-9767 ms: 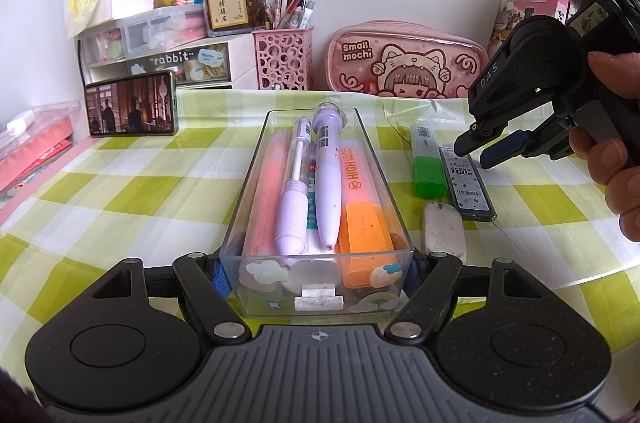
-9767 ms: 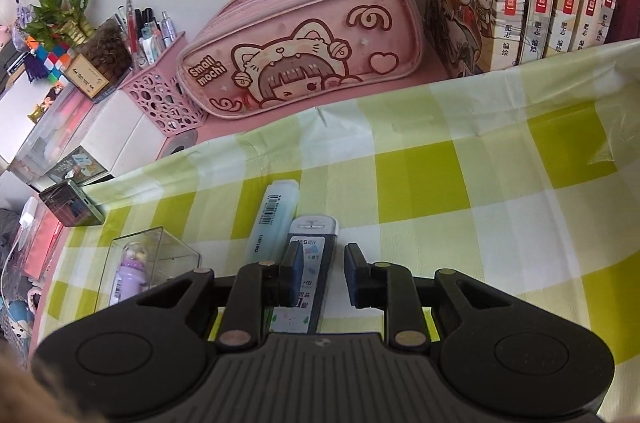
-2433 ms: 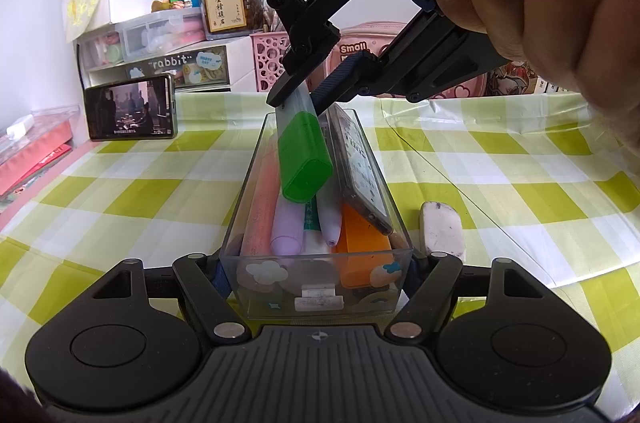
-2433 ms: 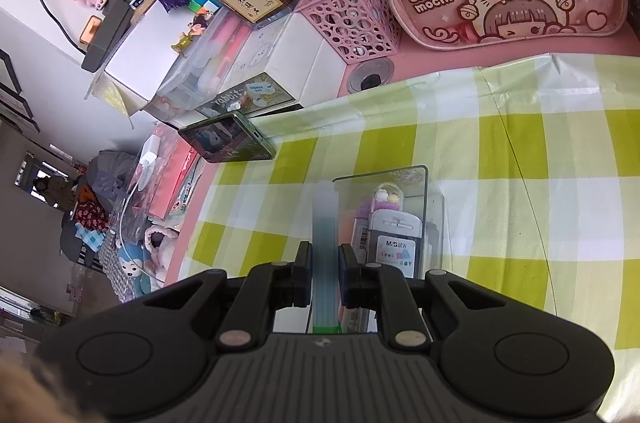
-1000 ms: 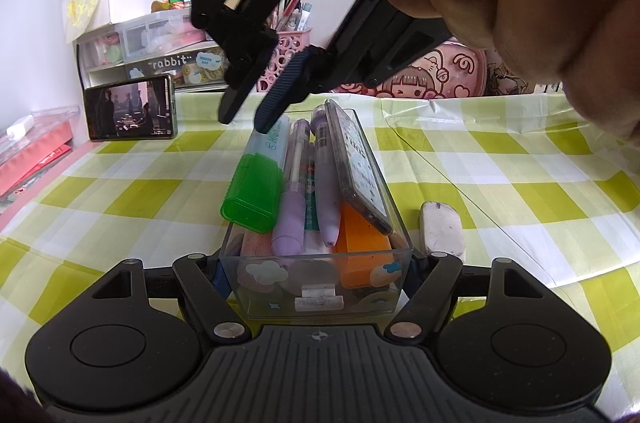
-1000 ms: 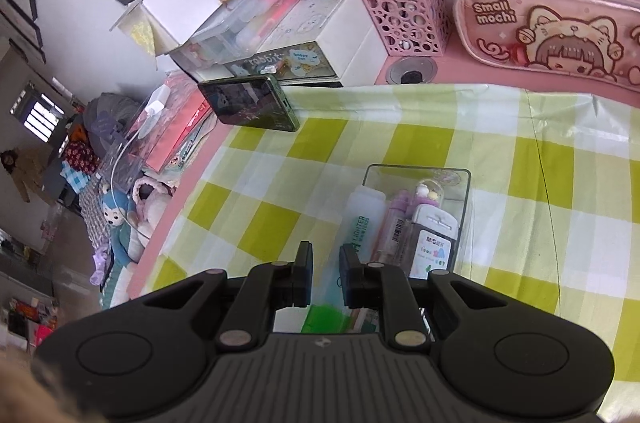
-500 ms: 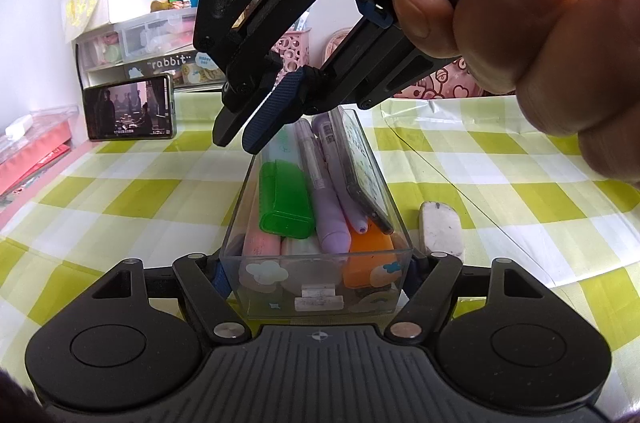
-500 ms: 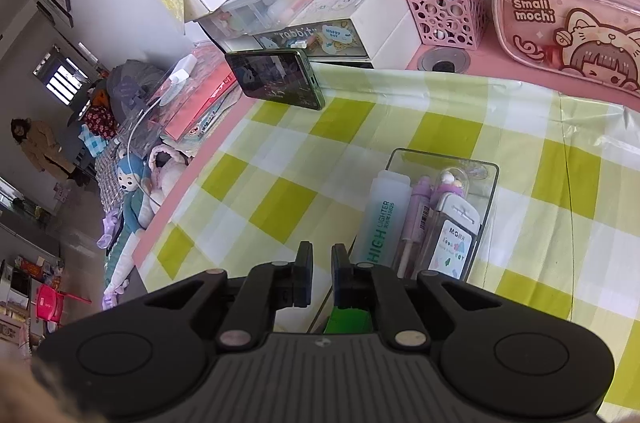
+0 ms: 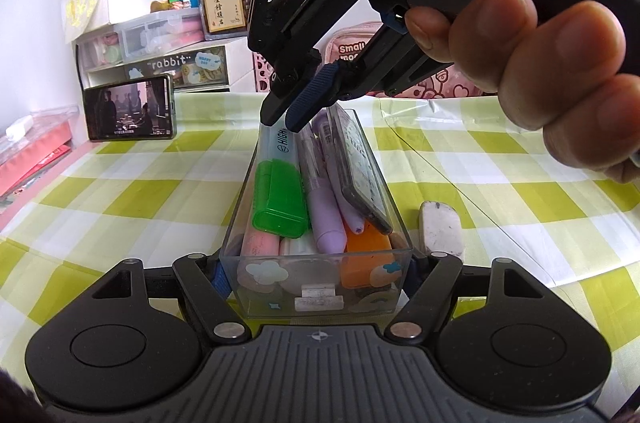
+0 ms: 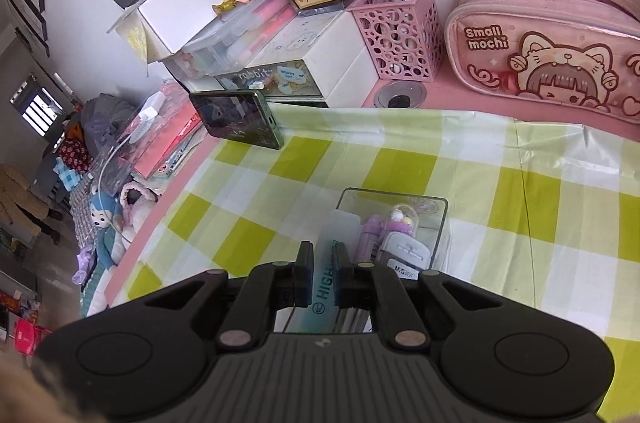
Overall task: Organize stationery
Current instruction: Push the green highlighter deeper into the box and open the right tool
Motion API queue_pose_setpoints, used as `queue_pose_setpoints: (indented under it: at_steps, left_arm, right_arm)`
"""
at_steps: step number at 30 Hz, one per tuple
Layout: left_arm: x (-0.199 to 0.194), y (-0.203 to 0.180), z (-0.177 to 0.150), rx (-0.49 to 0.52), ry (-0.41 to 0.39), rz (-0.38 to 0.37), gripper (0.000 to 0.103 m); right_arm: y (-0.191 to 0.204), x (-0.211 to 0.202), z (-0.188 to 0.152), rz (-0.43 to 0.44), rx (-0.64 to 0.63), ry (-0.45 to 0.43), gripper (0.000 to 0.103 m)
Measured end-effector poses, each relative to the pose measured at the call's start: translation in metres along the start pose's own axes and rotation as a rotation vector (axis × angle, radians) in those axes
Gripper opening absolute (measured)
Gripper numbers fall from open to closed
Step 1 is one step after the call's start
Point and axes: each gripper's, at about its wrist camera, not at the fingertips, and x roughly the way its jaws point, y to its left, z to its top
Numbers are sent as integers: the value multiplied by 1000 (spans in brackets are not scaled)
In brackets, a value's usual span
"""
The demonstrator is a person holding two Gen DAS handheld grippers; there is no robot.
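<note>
Two fingers (image 9: 298, 111) over green highlighter (image 9: 279, 199), clear box (image 9: 320, 297) gripped

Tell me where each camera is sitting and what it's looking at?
Left wrist: low on the left gripper, facing the back wall; shows its fingers around the clear box, the right gripper and the person's hand.
Right wrist: on the right gripper, looking steeply down; shows its own fingers.
Both see: box, green highlighter, phone.
</note>
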Motion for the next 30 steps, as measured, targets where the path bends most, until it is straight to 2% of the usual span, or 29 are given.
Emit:
queue_pose_setpoints:
  at_steps: [4, 7, 10, 15, 20, 26, 30]
  left_arm:
    - [-1, -1, 0, 0, 0, 0, 73]
    - [-1, -1, 0, 0, 0, 0, 73]
    - [-1, -1, -1, 0, 0, -1, 73]
    - [0, 0, 0, 0, 0, 0, 73]
    - [-1, -1, -1, 0, 0, 0, 73]
    - [-1, -1, -1, 0, 0, 0, 73]
    - [-1, -1, -1, 0, 0, 0, 73]
  right_arm:
    - [1, 1, 1, -35, -12, -17, 30]
    - [12, -1, 0, -12, -74, -30, 31]
    - [26, 5, -3, -103, -182, -32, 31]
    - [14, 6, 3, -90, -121, -19, 35]
    - [15, 4, 2, -133, -121, -27, 34]
    - [6, -10, -4, -73, -67, -63, 34]
    - [-3, -31, -10, -49, -30, -123, 35]
